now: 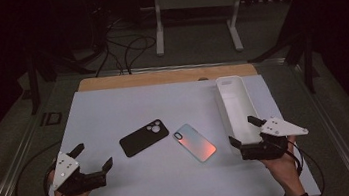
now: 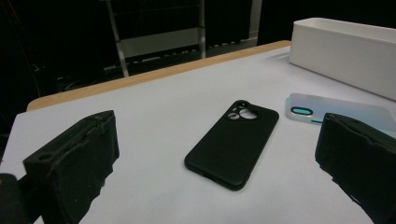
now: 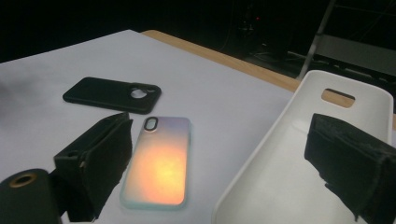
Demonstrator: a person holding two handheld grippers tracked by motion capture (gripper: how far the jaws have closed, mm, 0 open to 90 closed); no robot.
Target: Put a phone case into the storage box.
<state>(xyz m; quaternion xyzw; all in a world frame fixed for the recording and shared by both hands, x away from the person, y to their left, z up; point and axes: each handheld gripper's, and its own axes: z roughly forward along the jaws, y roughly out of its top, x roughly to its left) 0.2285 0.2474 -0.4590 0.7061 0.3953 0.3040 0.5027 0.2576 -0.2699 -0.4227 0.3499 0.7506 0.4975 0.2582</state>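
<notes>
A black phone case (image 1: pixel 143 137) (image 2: pixel 232 143) (image 3: pixel 112 94) lies flat near the middle of the white mat (image 1: pixel 128 108). Just to its right rests an iridescent phone case (image 1: pixel 194 142) (image 3: pixel 160 161) (image 2: pixel 336 110), glowing orange and lilac. My left gripper (image 1: pixel 92 156) (image 2: pixel 219 177) stands open at the mat's front left, its jaws pointing toward the black case with nothing between them. On the right, my right gripper (image 1: pixel 244 130) (image 3: pixel 233 172) is open too, straddling the near left wall of a long white tray (image 1: pixel 236 108) (image 3: pixel 299 163) (image 2: pixel 345 51).
The white mat covers a wooden table whose far edge (image 1: pixel 160 77) shows as a tan strip. Beyond it stand a white metal frame (image 1: pixel 194 10) and cables on a dark floor. The tray has a handle slot (image 3: pixel 337 96) at its far end.
</notes>
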